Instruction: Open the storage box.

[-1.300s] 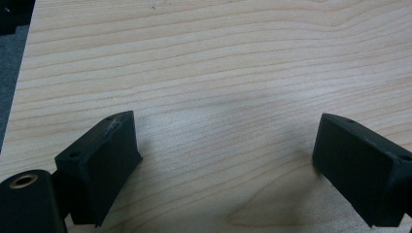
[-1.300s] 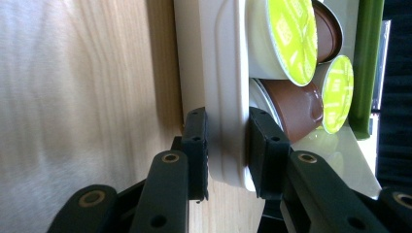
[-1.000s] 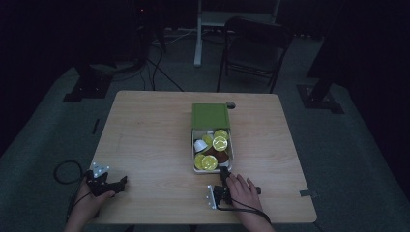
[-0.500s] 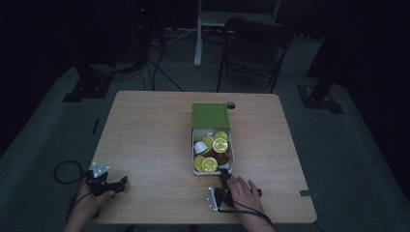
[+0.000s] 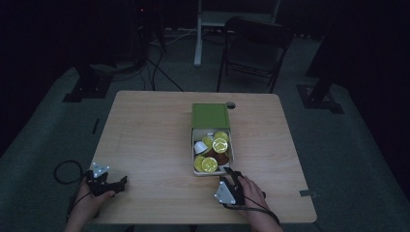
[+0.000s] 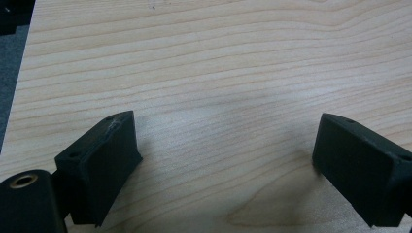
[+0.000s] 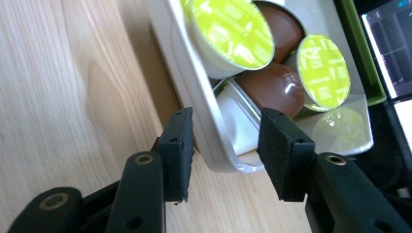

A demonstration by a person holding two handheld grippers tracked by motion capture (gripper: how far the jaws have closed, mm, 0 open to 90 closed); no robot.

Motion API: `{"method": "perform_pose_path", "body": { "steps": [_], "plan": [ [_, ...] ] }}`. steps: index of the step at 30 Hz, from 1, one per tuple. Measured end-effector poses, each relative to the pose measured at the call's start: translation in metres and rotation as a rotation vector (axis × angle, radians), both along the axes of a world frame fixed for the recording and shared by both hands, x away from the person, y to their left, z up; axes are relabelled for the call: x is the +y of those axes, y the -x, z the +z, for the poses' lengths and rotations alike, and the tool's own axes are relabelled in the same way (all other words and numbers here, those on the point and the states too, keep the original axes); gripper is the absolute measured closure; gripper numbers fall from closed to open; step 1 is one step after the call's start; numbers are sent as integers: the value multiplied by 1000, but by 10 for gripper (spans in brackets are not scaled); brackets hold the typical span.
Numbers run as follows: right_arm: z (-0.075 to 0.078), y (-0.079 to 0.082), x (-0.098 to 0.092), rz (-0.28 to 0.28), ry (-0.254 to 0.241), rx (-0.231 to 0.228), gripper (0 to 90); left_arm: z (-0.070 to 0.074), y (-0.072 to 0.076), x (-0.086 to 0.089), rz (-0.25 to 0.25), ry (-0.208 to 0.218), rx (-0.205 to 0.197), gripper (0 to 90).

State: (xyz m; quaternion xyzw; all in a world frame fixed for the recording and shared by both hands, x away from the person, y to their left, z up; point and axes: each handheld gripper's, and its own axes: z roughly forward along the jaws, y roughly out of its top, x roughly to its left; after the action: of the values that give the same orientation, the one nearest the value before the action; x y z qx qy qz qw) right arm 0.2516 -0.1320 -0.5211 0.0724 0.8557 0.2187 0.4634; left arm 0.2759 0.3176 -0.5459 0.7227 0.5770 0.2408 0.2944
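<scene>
Evidently the job in hand was to take hold of the near corner of the white tray (image 5: 212, 171), and doing it well looked to call for sliding one jaw outside the wall and the other inside it before closing, keeping the inner jaw clear of the capsules.

Seen from above, a pale wooden table (image 5: 145, 135) stood in a dim room, with a dark chair (image 5: 254, 48) beyond its far edge at twelve o'clock. Just right of the table's centre lay the tray, drawn out of a green sleeve (image 5: 210, 116) at its far end. It held a loose heap of yellow-lidded coffee capsules (image 5: 220, 145), brown ones and a white one.

At five o'clock from the tray, touching or nearly touching its near corner, was the right gripper (image 7: 226, 155). Its jaws stood partly apart, straddling the rounded corner of the tray wall, and had not closed on anything.

Well apart, at the table's near left corner, roughly eight o'clock from the tray, rested the left gripper (image 6: 223, 160). Its jaws were spread wide over bare wood and held nothing.
</scene>
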Motion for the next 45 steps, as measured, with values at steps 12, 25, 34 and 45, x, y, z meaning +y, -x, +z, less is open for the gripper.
{"method": "perform_pose_path", "body": {
  "steps": [12, 25, 34, 45],
  "plan": [
    [8, 1, -23, -42, -213, 66, 565, 0, 0, 0, 0, 0, 0, 99],
    [10, -6, -59, -143, -406, 127, 567, 0, 0, 0, 0, 0, 0, 99],
    [8, -16, -93, -231, -512, 144, 570, 0, 0, 0, 0, 0, 0, 99],
    [3, -24, -120, -304, -581, 170, 563, 0, 0, 0, 0, -1, 0, 99]
  ]
}}
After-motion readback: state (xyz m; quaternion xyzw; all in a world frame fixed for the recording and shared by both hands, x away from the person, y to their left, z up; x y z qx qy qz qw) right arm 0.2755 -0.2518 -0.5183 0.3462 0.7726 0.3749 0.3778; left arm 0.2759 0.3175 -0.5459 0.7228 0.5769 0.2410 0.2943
